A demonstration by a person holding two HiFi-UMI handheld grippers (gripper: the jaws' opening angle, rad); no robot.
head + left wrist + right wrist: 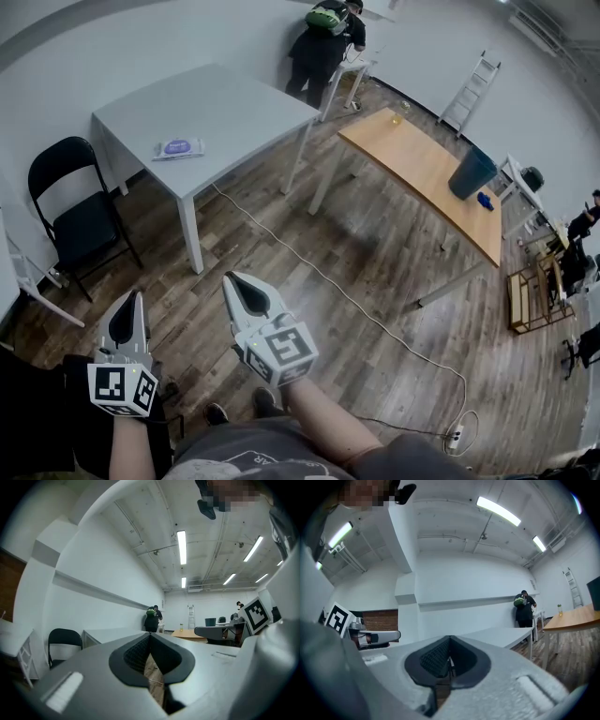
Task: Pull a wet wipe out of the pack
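- From a head camera looking steeply down, a person stands on a wood-plank floor [375,253] and holds a grey gripper in each hand, both pointing level towards a white surface [234,103] ahead.
- The left gripper [136,298] is at the lower left, with a black-and-white marker cube [122,389] at its base. Its jaws are together, dark pad against dark pad, with nothing between them.
- The right gripper [232,279] is just beside it, angled slightly left. Its jaws are likewise pressed together on nothing.
- The wet wipe pack [178,147] is flat and pale with a purple label. It lies on the white surface near the left edge, well apart from both grippers and untouched.
- A black folding chair [80,211] stands on the floor to the left of the white surface.
- Beyond the white surface, a person [328,42] in dark clothes with a green backpack stands at the far wall, back turned.
- To the right, a wooden surface [412,155] carries a dark bin [472,172] with a small blue item [485,200] beside it.
- A ladder [469,89] leans against the far wall.
- A white cable [328,281] runs across the floor from beneath the white surface to a power strip [457,436] at the lower right.
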